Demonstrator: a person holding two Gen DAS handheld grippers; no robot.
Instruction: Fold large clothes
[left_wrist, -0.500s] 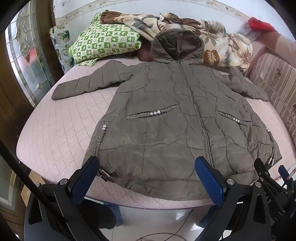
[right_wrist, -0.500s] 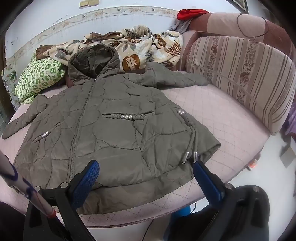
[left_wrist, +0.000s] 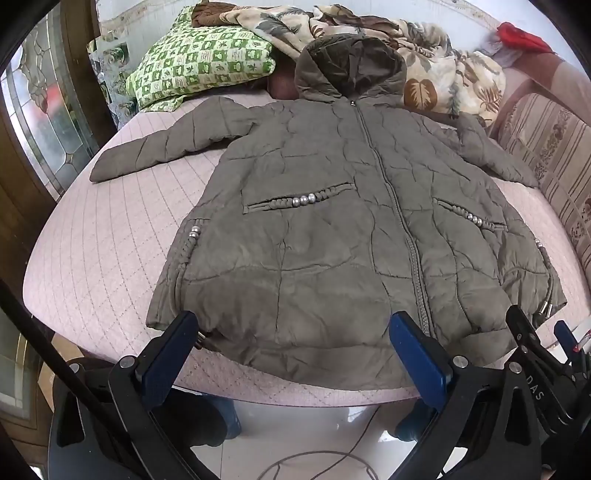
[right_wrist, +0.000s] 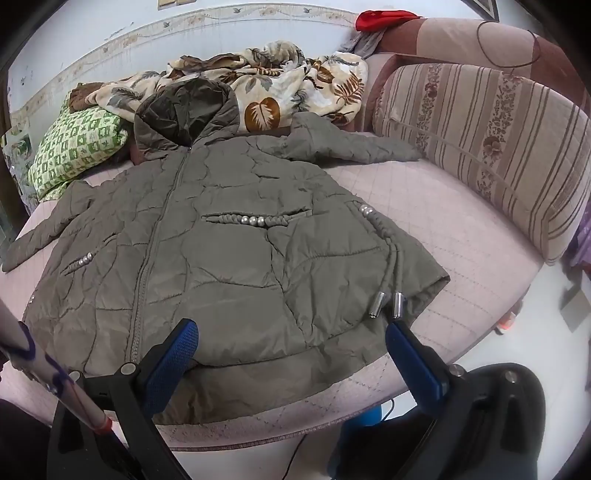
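An olive-grey hooded padded coat (left_wrist: 325, 240) (right_wrist: 221, 258) lies flat, front up and zipped, on a pink quilted bed (left_wrist: 96, 258) (right_wrist: 461, 258). Both sleeves are spread out sideways and the hood points to the far side. My left gripper (left_wrist: 291, 332) hovers open above the coat's near hem, with nothing between its blue pads (left_wrist: 417, 354). My right gripper (right_wrist: 291, 339) is open too, over the hem's right part, close to the two metal-tipped drawstrings (right_wrist: 386, 302).
A green checked pillow (left_wrist: 199, 66) and a leaf-print blanket (right_wrist: 280, 88) lie at the bed's far side. A striped cushioned backrest (right_wrist: 480, 147) borders the bed on the right. A glass door (left_wrist: 40, 122) stands left. White floor with a cable (left_wrist: 314, 458) runs below the bed edge.
Both grippers have moved slightly forward over the coat's hem; the coat itself lies as before.
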